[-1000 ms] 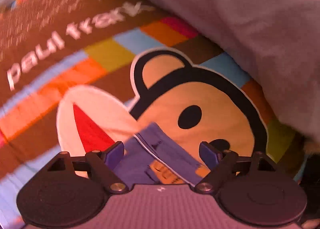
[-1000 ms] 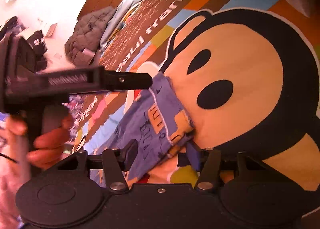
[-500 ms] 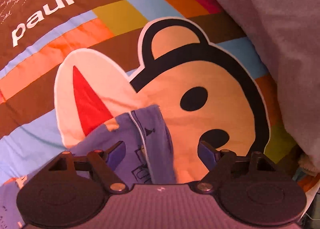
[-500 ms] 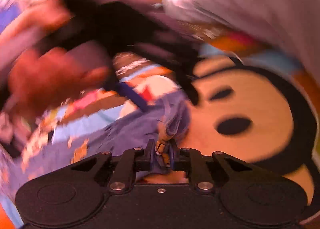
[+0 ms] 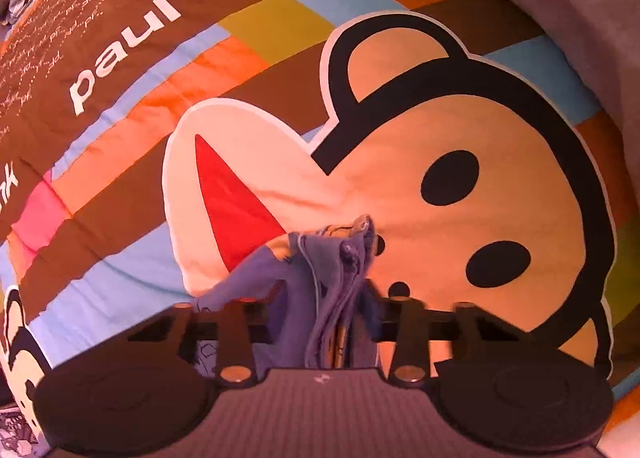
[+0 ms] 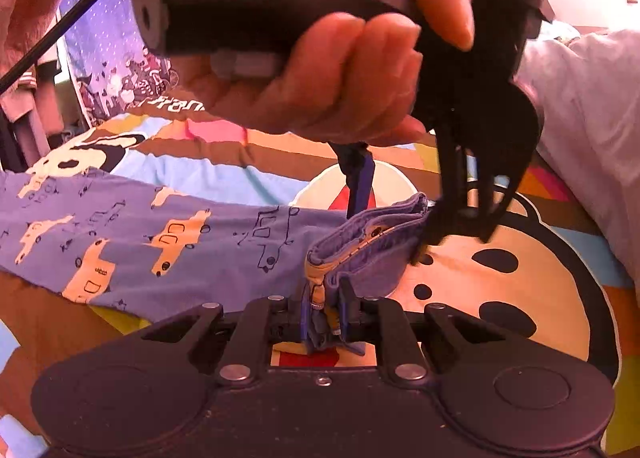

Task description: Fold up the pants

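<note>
Two handheld grippers pinch the waistband end of small blue pants [image 6: 168, 242] printed with yellow cars, which lie across a bright patchwork quilt [image 5: 248, 70] bearing a large monkey face [image 5: 460, 194]. The right gripper [image 6: 325, 318] has its jaws drawn narrow and clamped on a bunched fold of the waistband, near the camera. The left gripper [image 5: 326, 322], pointing straight down, is closing its jaws on the gathered waistband hem, with cloth filling the gap between them; in the right wrist view it stands just beyond, gripped by the person's hand [image 6: 340, 82]. The trouser legs trail away to the left, flat on the quilt. Open quilt spreads beyond the monkey face, while a grey blanket [image 6: 592, 126] heaps along the right edge and bounds the free room there.
</note>
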Demonstrator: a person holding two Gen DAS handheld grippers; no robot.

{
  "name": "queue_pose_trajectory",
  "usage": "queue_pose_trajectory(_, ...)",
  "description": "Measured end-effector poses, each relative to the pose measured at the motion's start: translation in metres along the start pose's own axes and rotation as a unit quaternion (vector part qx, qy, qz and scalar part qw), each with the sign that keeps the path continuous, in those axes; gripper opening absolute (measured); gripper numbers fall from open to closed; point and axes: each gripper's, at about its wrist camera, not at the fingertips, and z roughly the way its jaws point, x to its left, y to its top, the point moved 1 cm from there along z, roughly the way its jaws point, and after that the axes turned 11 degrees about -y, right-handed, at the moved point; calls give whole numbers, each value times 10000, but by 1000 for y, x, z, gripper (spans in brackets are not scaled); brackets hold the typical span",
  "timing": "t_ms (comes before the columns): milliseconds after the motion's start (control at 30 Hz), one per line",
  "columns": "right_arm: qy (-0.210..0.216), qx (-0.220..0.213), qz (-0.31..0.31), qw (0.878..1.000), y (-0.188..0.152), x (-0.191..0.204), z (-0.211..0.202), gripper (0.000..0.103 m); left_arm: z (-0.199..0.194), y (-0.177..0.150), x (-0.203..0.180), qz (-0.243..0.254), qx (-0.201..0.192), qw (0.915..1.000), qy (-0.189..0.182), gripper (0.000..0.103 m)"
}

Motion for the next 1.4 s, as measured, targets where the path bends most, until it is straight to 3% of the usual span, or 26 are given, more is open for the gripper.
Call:
queue_pose_trajectory(100, -57, -63, -75, 9999, -1, 2, -2, 15, -9, -4, 4, -139, -194, 9995, -197, 11)
queue_pose_trajectory(333, -281, -506, -596, 9965, 7, 22, -16, 14, -47, -30, 42, -844, -859, 9881, -958, 9)
queue_pose_trajectory(533, -204, -988, -1076, 9891, 14, 52, -39, 14, -83, -77, 105, -1530, -1414, 9658, -1542, 9)
queue_pose_trajectory(733, 217, -1187, -1381, 9830, 27, 98, -57, 14, -97, -144, 169, -2109, -1991, 9387, -1862, 9)
queue_pose_trajectory(833, 454, -1232, -1618, 9781, 27, 127, -63, 14, -95, -175, 203, -2370, -2118, 9275, -1966, 9)
queue_pose_trajectory(967, 730, -1175, -1880, 9724, 23, 164, -61, 14, -80, -208, 242, -2572, -2184, 9195, -2018, 9)
queue_pose_trajectory(1133, 859, -1073, -2273, 9641, 8, 198, -51, 14, -46, -240, 280, -2748, -2299, 9020, -2406, 10)
queue_pose_trajectory(1167, 862, -1051, -2359, 9622, 5, 203, -49, 14, -40, -246, 285, -2728, -2350, 9002, -2449, 11)
queue_pose_trajectory(1233, 815, -1016, -2521, 9589, 2, 210, -46, 14, -28, -255, 295, -2727, -2483, 8963, -2463, 25)
queue_pose_trajectory(1267, 788, -1003, -2561, 9582, 1, 210, -44, 15, -23, -259, 299, -2728, -2559, 8943, -2457, 40)
queue_pose_trajectory(1300, 778, -999, -2579, 9578, 1, 210, -43, 20, -18, -263, 303, -2722, -2632, 8915, -2488, 48)
queue_pose_trajectory(1400, 713, -998, -2571, 9586, 2, 211, -41, 30, -7, -270, 309, -2690, -2757, 8816, -2730, 51)
